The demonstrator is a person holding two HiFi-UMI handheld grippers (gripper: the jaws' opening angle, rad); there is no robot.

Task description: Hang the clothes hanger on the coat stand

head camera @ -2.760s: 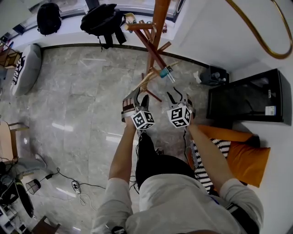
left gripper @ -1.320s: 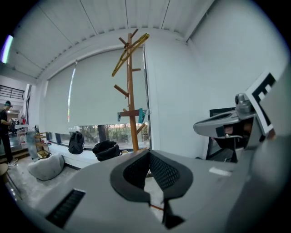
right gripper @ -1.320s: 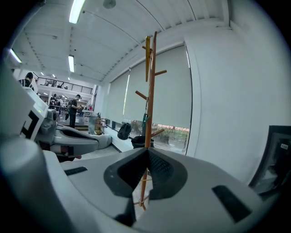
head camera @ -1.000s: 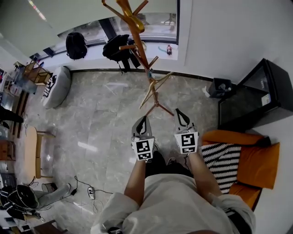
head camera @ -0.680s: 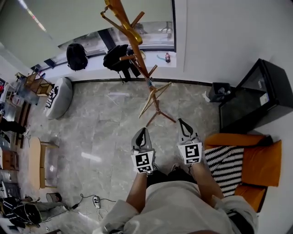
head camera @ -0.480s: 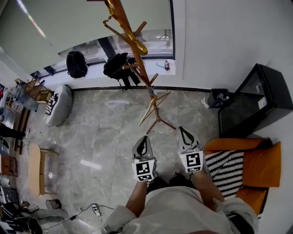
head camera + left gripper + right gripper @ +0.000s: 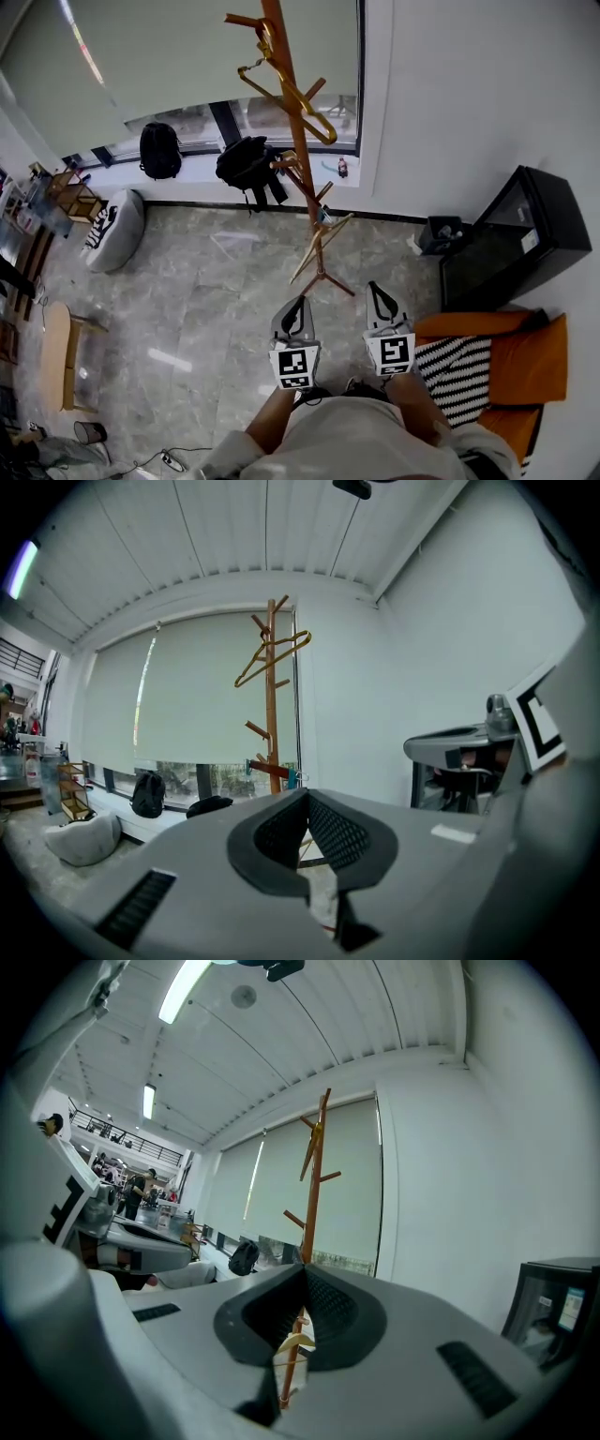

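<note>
Clothes hanger (image 7: 292,94) on coat stand (image 7: 300,159), left claw (image 7: 300,302), right claw (image 7: 374,287) drawn back

Grey marble floor (image 7: 187,281) spreads ahead of the left gripper (image 7: 301,302). Far beyond it is a window (image 7: 192,120) under a lowered blind (image 7: 169,56), with two black backpacks (image 7: 160,150) on its ledge. Right of the right gripper (image 7: 373,286), an orange sofa (image 7: 530,352) and a black cabinet (image 7: 511,234) stand against the white wall (image 7: 469,94).

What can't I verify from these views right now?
- Top of the coat stand: cut off by the head view's upper edge.
- Hook of the gold clothes hanger: too small in the left gripper view to judge how it seats.
- The stand's base: mostly hidden behind the shut left tongs there.
- Blue item on a low peg: too small to name.
</note>
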